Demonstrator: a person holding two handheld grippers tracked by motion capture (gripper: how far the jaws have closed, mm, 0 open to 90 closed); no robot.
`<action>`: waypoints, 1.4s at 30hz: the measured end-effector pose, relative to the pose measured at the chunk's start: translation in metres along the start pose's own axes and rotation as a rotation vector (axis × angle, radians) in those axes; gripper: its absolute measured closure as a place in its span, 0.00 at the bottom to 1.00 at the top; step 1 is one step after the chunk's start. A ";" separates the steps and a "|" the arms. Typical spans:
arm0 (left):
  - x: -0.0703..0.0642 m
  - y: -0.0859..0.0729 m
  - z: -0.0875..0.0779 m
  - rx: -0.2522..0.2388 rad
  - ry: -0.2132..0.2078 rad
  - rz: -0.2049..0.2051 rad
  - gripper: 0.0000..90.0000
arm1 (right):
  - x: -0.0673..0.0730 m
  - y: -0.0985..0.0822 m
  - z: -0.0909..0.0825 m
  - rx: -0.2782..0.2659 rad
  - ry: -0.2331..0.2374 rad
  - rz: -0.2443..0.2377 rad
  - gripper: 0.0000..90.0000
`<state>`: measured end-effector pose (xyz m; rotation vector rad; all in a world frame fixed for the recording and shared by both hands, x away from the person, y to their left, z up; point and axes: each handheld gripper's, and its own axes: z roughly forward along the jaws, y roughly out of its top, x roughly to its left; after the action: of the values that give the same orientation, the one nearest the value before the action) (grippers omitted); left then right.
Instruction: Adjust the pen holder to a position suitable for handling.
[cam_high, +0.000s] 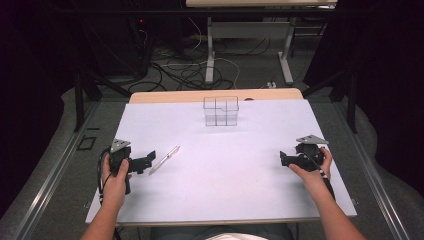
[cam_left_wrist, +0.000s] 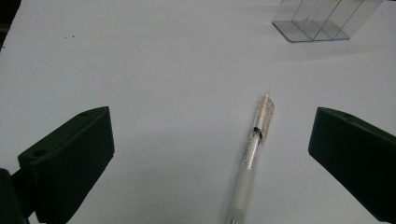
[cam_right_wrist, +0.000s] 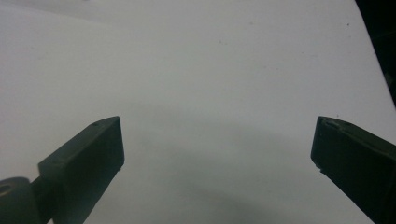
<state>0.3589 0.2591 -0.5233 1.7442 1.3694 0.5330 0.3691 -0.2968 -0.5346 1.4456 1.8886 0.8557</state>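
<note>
We see a slim pen of clear, glossy plastic (cam_left_wrist: 254, 149) with a frosted, matt grip, lying on a smooth, matt white sheet (cam_high: 240, 170) that covers a pale wooden tabletop (cam_high: 190, 96). Behind it stands a clear, shiny plastic compartment box (cam_high: 220, 111). Both the left gripper (cam_left_wrist: 210, 154) and the right gripper (cam_right_wrist: 217, 158) have jaws of matt black plastic.

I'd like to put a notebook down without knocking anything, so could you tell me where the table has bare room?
The widest bare patch lies between the pen and the right gripper, in front of the clear organizer. The far corners beside the organizer are free too. It is tight only by the left gripper, whose open jaws sit at the pen.
</note>
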 end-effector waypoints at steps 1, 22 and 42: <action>0.000 0.000 0.000 -0.004 0.001 -0.005 0.00 | 0.001 0.001 0.000 -0.001 -0.005 -0.017 0.05; 0.004 -0.002 -0.002 -0.012 0.007 -0.016 0.00 | 0.022 0.034 -0.002 -0.031 0.144 -0.172 0.39; 0.004 -0.003 -0.002 -0.008 0.005 -0.016 0.00 | 0.065 0.103 0.003 0.040 0.234 -0.392 0.49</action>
<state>0.3569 0.2639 -0.5253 1.7251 1.3818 0.5340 0.4168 -0.2133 -0.4601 0.9756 2.2738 0.8242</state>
